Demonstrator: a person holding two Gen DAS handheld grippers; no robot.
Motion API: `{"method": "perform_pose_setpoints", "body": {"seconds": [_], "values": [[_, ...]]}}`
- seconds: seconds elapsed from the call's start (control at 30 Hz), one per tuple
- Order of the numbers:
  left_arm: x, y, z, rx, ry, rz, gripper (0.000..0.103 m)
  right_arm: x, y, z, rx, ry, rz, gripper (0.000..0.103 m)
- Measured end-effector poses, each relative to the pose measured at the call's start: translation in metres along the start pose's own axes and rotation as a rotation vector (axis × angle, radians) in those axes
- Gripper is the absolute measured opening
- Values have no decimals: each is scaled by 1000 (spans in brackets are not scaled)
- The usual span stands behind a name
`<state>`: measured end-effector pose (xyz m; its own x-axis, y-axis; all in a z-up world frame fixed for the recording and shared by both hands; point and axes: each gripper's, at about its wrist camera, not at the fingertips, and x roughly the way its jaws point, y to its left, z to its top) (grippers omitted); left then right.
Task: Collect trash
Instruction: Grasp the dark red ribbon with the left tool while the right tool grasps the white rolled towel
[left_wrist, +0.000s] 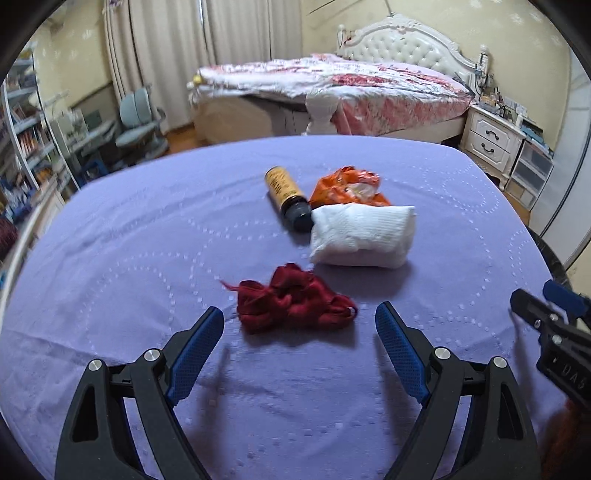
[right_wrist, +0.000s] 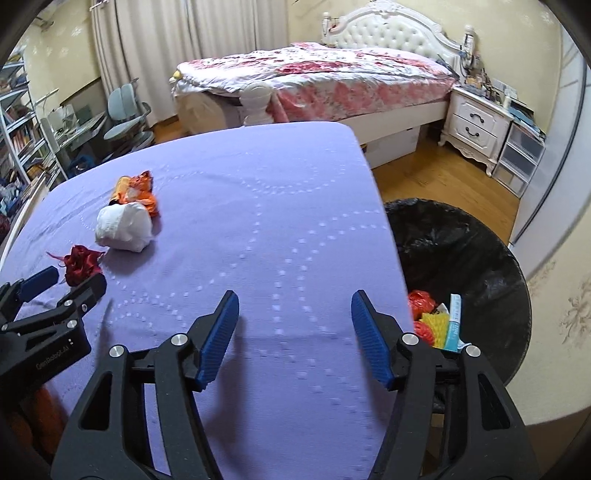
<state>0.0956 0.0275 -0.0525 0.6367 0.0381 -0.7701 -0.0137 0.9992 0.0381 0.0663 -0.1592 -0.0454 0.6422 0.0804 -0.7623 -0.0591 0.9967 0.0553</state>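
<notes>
Hovering low over the purple-covered worktop (left_wrist: 110, 240), the left claw (left_wrist: 300, 323) stands with its blue pads spread wide and nothing between them. Using the white tissue wad (left_wrist: 360, 236) as the landmark: the crumpled red ribbon (left_wrist: 295, 301) lies on the near side of it, just beside but apart, and right in front of the left claw's gap. On the wad's far left lies the amber bottle (left_wrist: 286, 195), on its side, its dark cap touching or nearly touching the wad. Behind the wad, pressed against it, sits the crumpled orange wrapper (left_wrist: 345, 186).

Well to the right of the wad, over bare cloth near the worktop's right edge, the right claw (right_wrist: 293, 332) is also spread wide and holds nothing. Farther right of the wad, past the worktop's edge and lower down, stands the trash bin (right_wrist: 461, 240) lined with a black bag; inside it lie red and yellow scraps and a white-and-blue tube (right_wrist: 453, 321).
</notes>
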Motion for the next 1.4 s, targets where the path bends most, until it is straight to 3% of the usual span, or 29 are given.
{"method": "perform_pose_setpoints", "body": {"seconds": [0.1,0.13,0.37,0.77,1.03,1.4], "values": [[7,14,3,-33,28,-50,80,3,14,0,-27,6,7,62],[8,17,2,-43,38,-72,71,3,18,0,-36,8,9,63],[5,30,-6,11,6,-80,50,8,47,2,-85,17,32,66],[10,79,-4,-30,3,-14,47,19,107,9,-158,29,109,67],[16,106,2,-71,4,3,47,29,142,19,-172,29,91,69],[18,121,4,-91,0,-2,47,44,155,36,-119,27,75,70]]}}
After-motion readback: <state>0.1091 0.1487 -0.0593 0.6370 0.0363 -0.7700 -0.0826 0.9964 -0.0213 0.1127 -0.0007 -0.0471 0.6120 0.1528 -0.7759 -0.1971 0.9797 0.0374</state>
